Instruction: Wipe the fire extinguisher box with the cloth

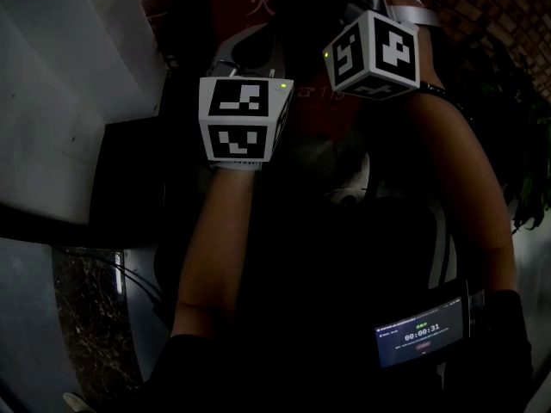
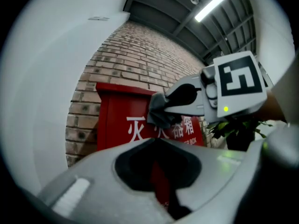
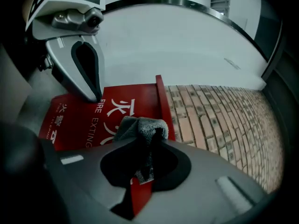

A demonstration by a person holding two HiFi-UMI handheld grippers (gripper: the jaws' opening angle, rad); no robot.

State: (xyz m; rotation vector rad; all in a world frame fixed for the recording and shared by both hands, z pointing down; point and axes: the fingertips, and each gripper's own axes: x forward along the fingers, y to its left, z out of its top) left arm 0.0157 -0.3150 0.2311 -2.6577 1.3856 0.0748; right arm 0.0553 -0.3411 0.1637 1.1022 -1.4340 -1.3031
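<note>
My right gripper (image 3: 142,146) fingers clamp the cloth (image 3: 140,125) near the fire extinguisher box (image 3: 74,118); left gripper (image 2: 156,143) fingers together, empty. Wiped area: undeterminable; wiping judged remaining.

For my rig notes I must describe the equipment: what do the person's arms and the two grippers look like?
The left gripper and right gripper have pale grey bodies, black inside the jaws. Each carries a white cube with black square markers and a small green light. The forearms are bare; the clothing looks dark.
</note>
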